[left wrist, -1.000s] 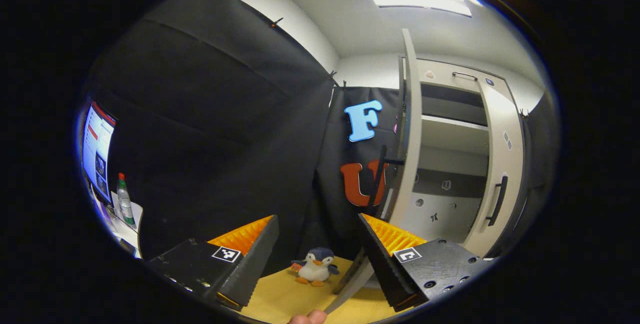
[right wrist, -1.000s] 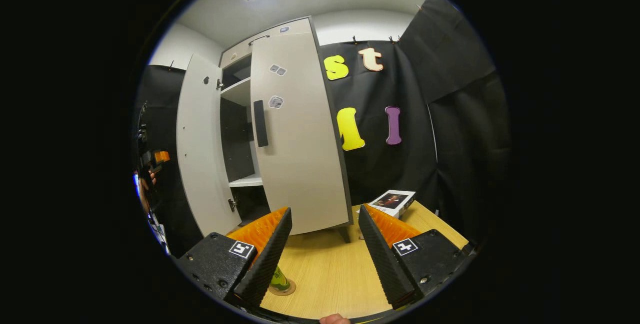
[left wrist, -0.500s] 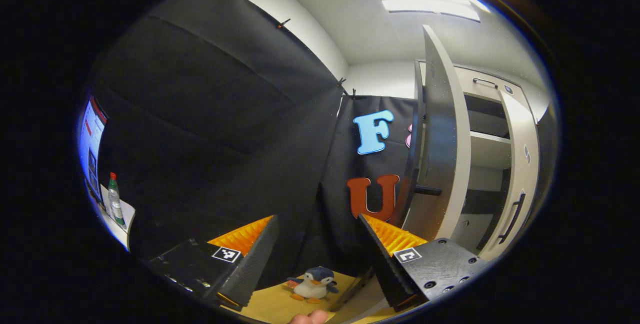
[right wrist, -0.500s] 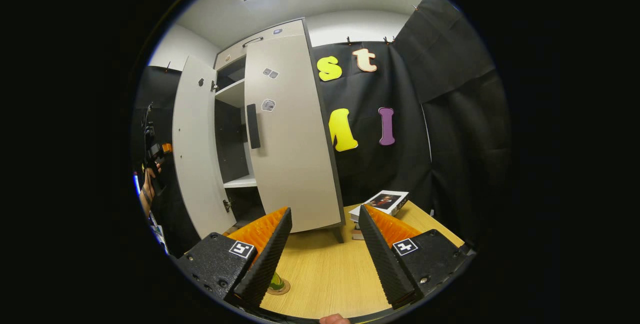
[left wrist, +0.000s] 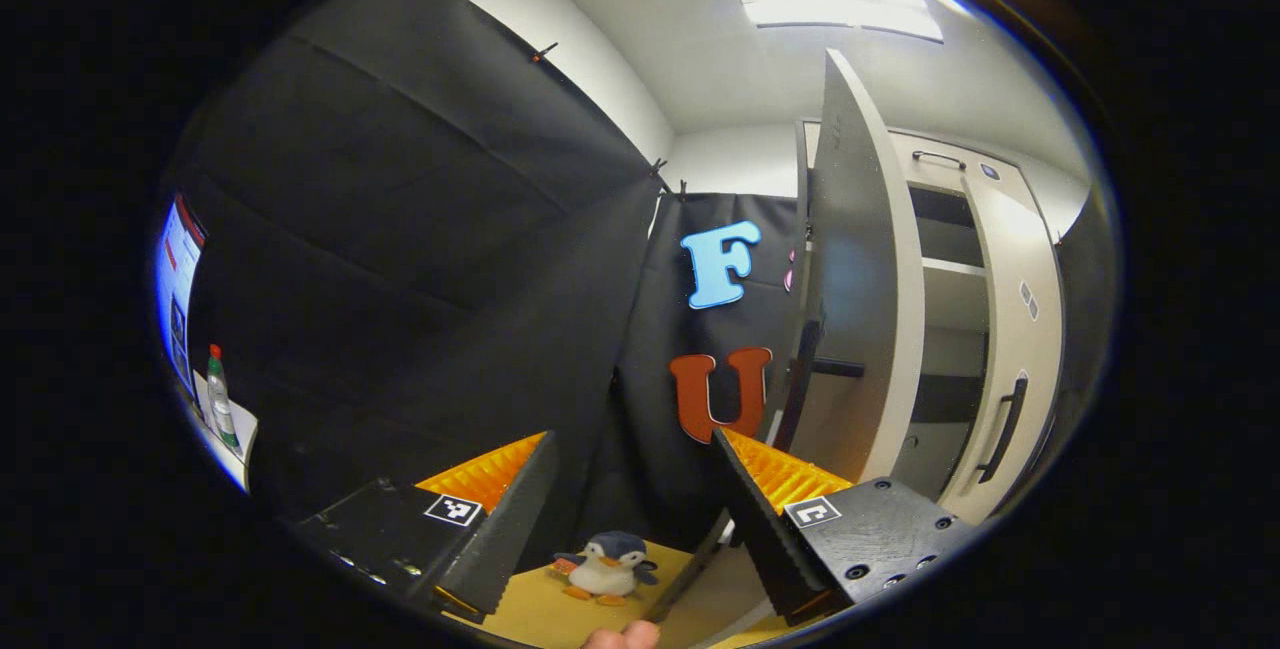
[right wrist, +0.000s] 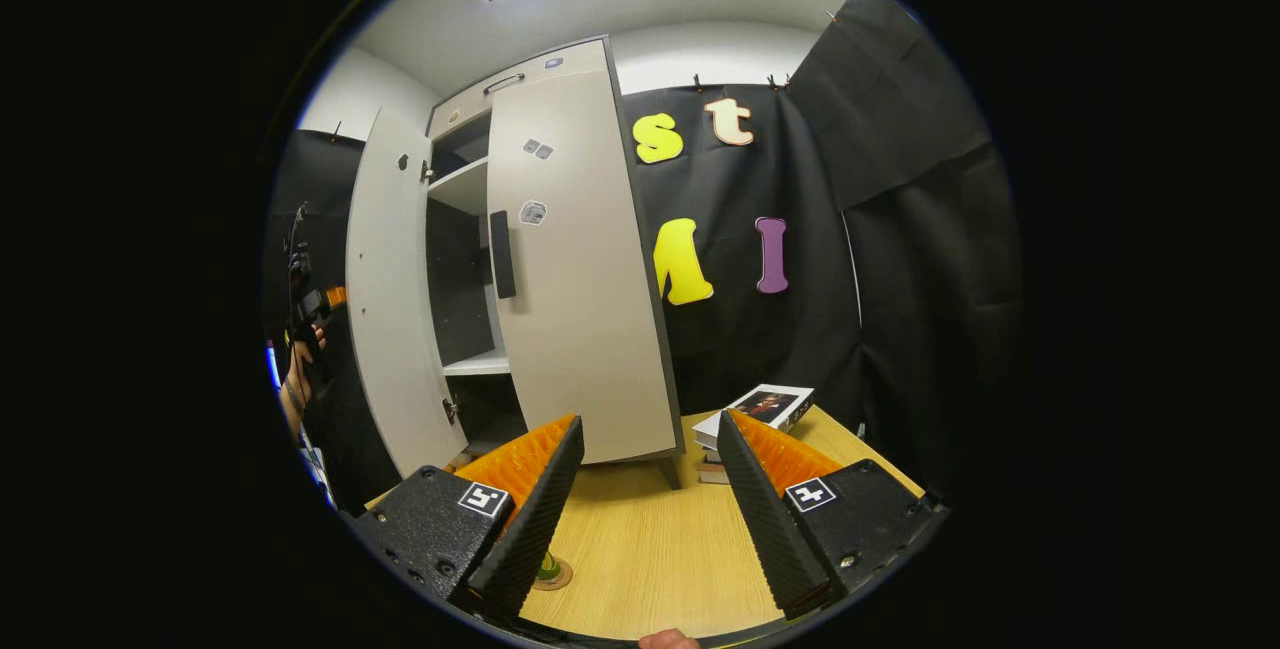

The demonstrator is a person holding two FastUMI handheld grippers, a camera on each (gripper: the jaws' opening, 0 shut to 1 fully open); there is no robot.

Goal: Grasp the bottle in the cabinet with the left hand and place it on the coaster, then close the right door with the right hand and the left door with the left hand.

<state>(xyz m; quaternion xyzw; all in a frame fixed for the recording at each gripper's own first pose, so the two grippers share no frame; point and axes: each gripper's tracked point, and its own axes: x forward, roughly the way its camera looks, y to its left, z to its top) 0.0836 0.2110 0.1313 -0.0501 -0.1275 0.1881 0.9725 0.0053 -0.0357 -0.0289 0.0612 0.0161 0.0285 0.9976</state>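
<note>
The pale cabinet [right wrist: 470, 179] stands on the wooden table [right wrist: 650, 549]. Its right door [right wrist: 575, 309] with a dark handle [right wrist: 502, 254] is nearly closed. Its left door [right wrist: 385, 299] still hangs wide open. The green bottle [right wrist: 548, 563] stands on the round coaster [right wrist: 561, 575], mostly hidden behind one of my right gripper's fingers. My right gripper [right wrist: 650, 419] is open and empty, in front of the right door. My left gripper [left wrist: 632, 439] is open and empty, on the outer side of the left door [left wrist: 865, 269]. A hand holds the left gripper [right wrist: 312, 304] beyond that door.
A toy penguin [left wrist: 605, 566] sits on the table corner below my left gripper. A stack of books [right wrist: 760, 407] lies right of the cabinet. A side table at far left carries a spray bottle [left wrist: 218, 397] and a monitor [left wrist: 175, 279].
My left gripper has swung round to the left door's outer side, so that door's outer face now shows instead of its edge. The right gripper has drawn back slightly.
</note>
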